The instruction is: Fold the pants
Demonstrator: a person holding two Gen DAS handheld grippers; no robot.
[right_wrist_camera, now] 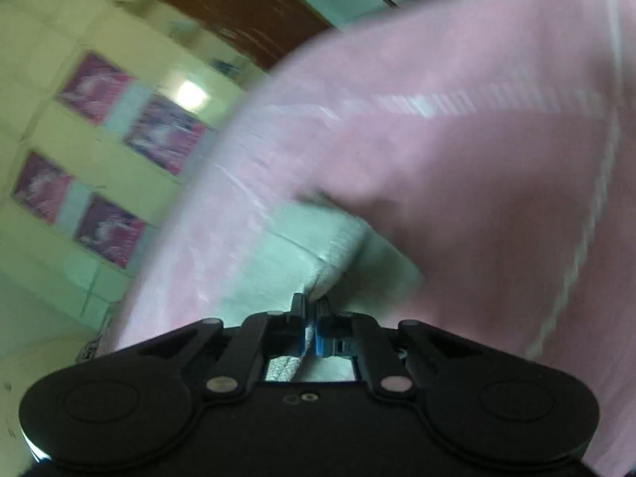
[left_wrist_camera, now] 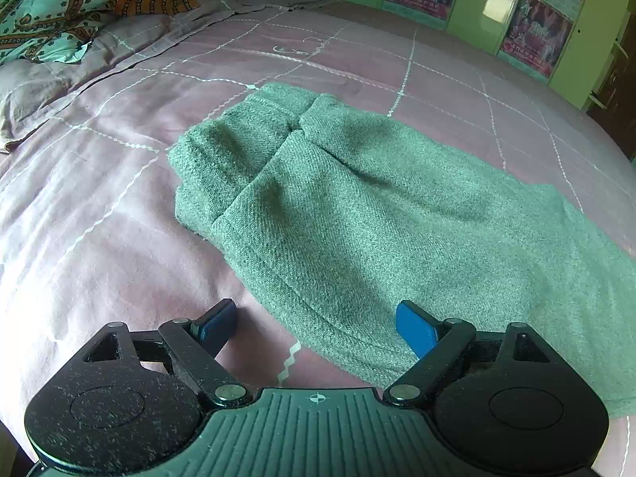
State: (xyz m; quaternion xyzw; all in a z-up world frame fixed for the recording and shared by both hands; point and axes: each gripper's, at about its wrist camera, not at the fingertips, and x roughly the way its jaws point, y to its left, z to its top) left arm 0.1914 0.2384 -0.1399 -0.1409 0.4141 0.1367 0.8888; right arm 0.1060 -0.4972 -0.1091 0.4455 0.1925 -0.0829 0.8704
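The soft green woolly pants (left_wrist_camera: 357, 214) lie flat on the pink bed cover with thin white lines (left_wrist_camera: 99, 206). They are already folded over once, one leg on top of the other. The thick end with the waistband (left_wrist_camera: 246, 139) sits far from the left tongs and a bit to the left. The long way of the pants runs from that far end toward the near right, where the cloth goes out of the left view.

The near edge of the pants lies just in front of the left gripper (left_wrist_camera: 316, 328). Its two blue pads are wide apart and hold nothing. The left pad is over bare bed cover. The right pad (left_wrist_camera: 415, 328) is over the green cloth; I cannot tell if it touches. This gripper points forward and a little down at the bed, low and close to it.

The right gripper (right_wrist_camera: 310, 324) is closed tight on a pale green fold of cloth (right_wrist_camera: 302, 246), which I think is the other end of the pants. The right view is very blurry and tipped over, so it looks like this hand is moving fast. The pink bed cover fills the right side of that view, and a light green wall with pink pictures (right_wrist_camera: 119, 167) fills the left.

So I think the right hand is the one doing the fold now. It needs to carry its end along the long way of the pants, toward the waistband end. The left hand is nearer the middle edge and could press or pinch there.
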